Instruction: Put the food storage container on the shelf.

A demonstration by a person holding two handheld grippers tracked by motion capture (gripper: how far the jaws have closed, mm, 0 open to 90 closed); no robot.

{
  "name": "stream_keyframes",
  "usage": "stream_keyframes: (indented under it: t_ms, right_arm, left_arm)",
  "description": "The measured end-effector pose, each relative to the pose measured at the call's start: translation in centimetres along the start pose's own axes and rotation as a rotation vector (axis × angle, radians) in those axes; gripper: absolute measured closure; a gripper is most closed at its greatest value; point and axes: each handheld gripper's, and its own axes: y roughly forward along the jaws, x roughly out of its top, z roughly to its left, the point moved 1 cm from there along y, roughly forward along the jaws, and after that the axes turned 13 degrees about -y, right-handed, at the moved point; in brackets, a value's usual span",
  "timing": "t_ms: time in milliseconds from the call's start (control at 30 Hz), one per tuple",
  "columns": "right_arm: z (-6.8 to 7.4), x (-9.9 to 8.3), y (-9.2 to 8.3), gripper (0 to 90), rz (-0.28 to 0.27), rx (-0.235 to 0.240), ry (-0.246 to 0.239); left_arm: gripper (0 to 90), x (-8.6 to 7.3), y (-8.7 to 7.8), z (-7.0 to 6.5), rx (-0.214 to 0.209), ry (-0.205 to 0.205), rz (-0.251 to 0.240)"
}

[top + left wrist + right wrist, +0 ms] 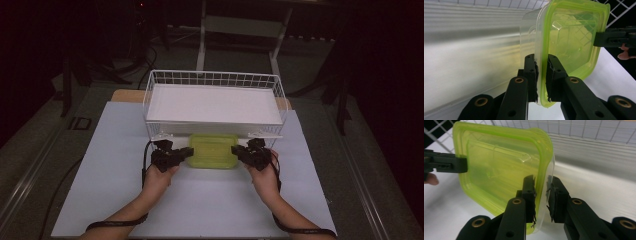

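**Between two grippers: one green-lidded container held at both ends**

On the counter (100, 200) stand one white wire basket (214, 80) and one clear plastic container with a lime-green lid (213, 150). Two hand-held grippers are at work, one in each of the person's hands.

The container sits just in front of the basket's near wall, at the middle of the counter, with its lid facing up in the high view. Whether its base rests on the counter or hangs slightly above it cannot be told.

The left hand-held gripper (541, 80) is nearly closed, its two black jaws clamped on the container's left edge: one pad presses the green lid rim, the other the clear wall beneath it. In the high view this gripper (186, 152) meets the container's left end.

The right hand-held gripper (541, 197) is likewise almost closed and grasps the opposite edge, lid rim and clear wall pinched between its pads. In the high view it (237, 151) sits at the container's right end.

Each gripper view shows the other gripper's jaw gripping the far side of the lid.
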Motion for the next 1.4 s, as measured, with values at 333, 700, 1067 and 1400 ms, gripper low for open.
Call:
stream_keyframes:
  t_ms: [333,700,1067,1400]
  right_arm:
    - [-0.8,-0.1,1.6,77.6,-0.008,-0.025,0.022]
    - [-0.6,-0.4,2.6,70.2,-0.073,-0.127,-0.014]
    - [-0.5,-0.6,4.0,60.6,-0.075,-0.188,-0.039]
    - [0.3,-0.7,3.1,50.9,-0.098,-0.170,-0.067]
  left_arm:
    - [80.8,0.3,0.8,0.7,0.012,-0.010,-0.015]
    - [73.9,1.0,1.7,0.9,0.046,0.055,-0.076]
    - [56.3,1.1,2.9,1.4,0.089,0.068,-0.112]
    - [46.4,1.3,1.9,1.0,0.050,0.099,-0.129]
